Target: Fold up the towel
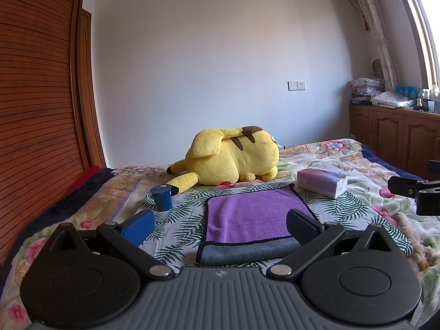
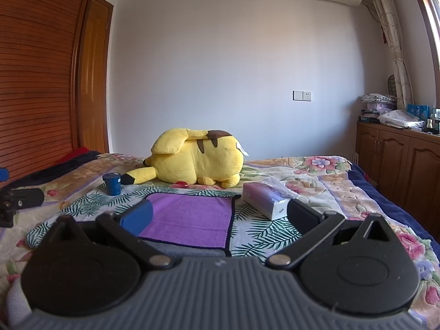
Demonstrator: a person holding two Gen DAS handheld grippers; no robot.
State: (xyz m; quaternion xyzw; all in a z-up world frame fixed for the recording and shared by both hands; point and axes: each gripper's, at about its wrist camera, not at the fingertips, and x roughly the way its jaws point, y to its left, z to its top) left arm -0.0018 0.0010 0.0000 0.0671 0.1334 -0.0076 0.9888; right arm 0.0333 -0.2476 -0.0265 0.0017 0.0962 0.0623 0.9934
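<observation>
Gaping left claw (image 1: pixel 220 227), right claw (image 2: pixel 218 217), empty

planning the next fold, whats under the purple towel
The purple towel lies on a palm-leaf print cloth spread over the floral bedspread. Its grey underside shows along the near edge. Whatever sits beneath its middle is covered.
</observation>
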